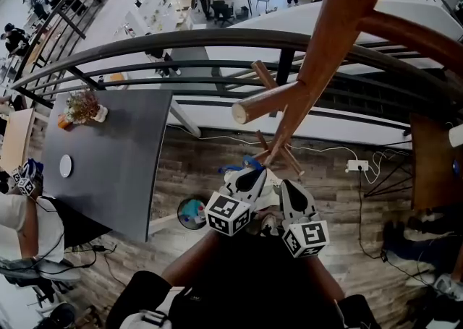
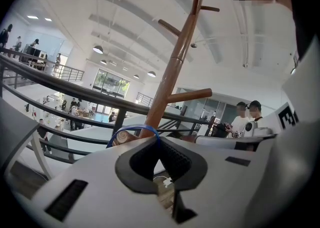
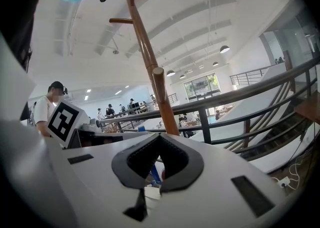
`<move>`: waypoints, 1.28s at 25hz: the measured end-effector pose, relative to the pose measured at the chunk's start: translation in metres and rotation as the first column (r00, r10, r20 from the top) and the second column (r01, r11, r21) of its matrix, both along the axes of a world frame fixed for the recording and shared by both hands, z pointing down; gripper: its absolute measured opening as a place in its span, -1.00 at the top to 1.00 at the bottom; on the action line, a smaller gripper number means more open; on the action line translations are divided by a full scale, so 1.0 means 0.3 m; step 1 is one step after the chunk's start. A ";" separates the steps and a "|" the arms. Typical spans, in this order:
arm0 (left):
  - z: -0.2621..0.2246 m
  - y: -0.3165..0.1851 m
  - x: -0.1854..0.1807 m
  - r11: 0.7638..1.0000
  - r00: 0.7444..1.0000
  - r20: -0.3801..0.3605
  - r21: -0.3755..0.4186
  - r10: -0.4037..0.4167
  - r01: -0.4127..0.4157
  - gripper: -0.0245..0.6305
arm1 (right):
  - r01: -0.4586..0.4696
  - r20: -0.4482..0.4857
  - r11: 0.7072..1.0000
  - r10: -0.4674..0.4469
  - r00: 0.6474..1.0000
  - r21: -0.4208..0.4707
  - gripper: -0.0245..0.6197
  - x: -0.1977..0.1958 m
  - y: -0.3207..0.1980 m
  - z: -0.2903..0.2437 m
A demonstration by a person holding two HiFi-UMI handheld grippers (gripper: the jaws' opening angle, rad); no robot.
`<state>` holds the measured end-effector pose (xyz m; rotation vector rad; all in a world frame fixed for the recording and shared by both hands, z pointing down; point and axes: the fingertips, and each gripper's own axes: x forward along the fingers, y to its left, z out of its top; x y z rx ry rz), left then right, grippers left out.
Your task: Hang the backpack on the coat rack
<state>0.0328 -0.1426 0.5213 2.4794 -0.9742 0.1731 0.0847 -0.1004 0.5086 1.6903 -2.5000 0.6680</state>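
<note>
Left tongs [image 2: 159,140], lower centre of the left gripper view: tips together, clamped on a thin blue loop [image 2: 134,128] arching out to the upper left. End of a low peg [image 2: 121,137] of the coat rack [image 2: 172,66] visible through that loop; around it or merely in front, not determinable. Right tongs [image 3: 159,137]: tips together, nothing visible between them. Backpack [image 1: 239,168], blue and white, at head-view centre, just beyond both tongs, mostly hidden.

Two hand-held grippers [image 1: 255,174] [image 1: 289,189], one coat rack [image 1: 318,67], one blue loop [image 2: 132,128], one dark table [image 1: 108,176], one potted plant [image 1: 82,107]
</note>
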 end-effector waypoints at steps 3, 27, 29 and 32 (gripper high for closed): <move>0.003 -0.005 0.009 1.000 1.000 -0.002 0.000 0.003 -0.003 0.89 | 0.003 -0.005 1.000 -0.003 1.000 -0.002 0.89 -0.002 -0.003 0.001; 0.075 -0.015 0.073 1.000 1.000 0.005 -0.018 0.016 -0.016 0.89 | -0.006 -0.002 1.000 0.006 1.000 -0.006 0.89 0.030 0.017 0.016; 0.084 -0.016 0.075 1.000 1.000 0.006 -0.024 0.016 -0.016 0.89 | -0.006 -0.004 1.000 0.006 1.000 -0.004 0.89 0.031 0.021 0.018; 0.094 -0.011 0.077 0.999 1.000 0.006 -0.030 0.015 -0.015 0.89 | -0.006 -0.006 1.000 0.006 1.000 -0.013 0.89 0.031 0.032 0.023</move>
